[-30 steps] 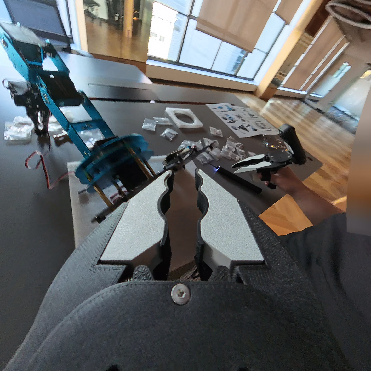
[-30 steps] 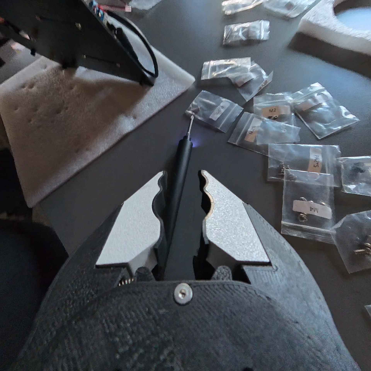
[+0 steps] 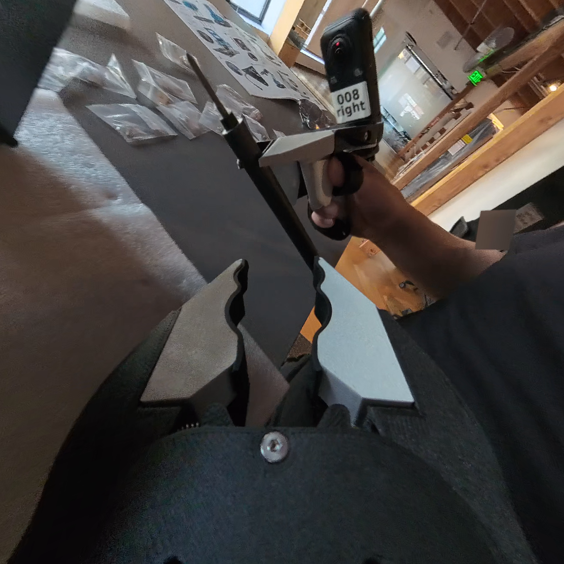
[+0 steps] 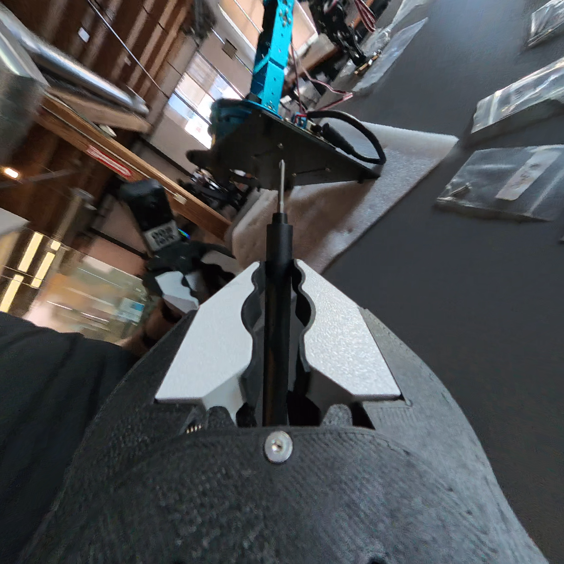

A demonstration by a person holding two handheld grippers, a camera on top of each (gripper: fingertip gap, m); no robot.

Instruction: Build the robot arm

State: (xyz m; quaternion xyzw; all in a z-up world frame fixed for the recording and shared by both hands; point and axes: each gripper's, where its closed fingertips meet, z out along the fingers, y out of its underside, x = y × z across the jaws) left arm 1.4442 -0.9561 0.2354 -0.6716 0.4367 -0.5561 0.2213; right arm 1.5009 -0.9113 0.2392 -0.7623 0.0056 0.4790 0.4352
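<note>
A: Your right tool (image 4: 276, 271) first. What is in it?

B: A slim black screwdriver (image 4: 276, 305), clamped between both fingers (image 4: 219, 338) and lying along them. Its thin bit sticks out past the tips, lifted clear of the dark worktop (image 4: 457, 335).

A: And your left tool (image 3: 279, 265)?

B: Its fingers (image 3: 198, 345) stand apart with nothing between them. The rear end of the screwdriver (image 3: 268, 186) runs down to the tip of one finger; I cannot tell if it touches.

A: Beyond the bit?

B: In your right wrist view it points toward the underside of a black base plate (image 4: 274, 158), tilted on a white foam pad (image 4: 351, 213). A blue robot arm (image 4: 270, 70) stands on that plate, with a black cable (image 4: 360, 137) looping at its edge.

A: Further out?

B: Clear plastic bags (image 4: 500, 186) of small hardware lie on the worktop to the side. In your left wrist view more bags (image 3: 131, 122) lie near a printed sheet (image 3: 241, 55) farther back.
</note>
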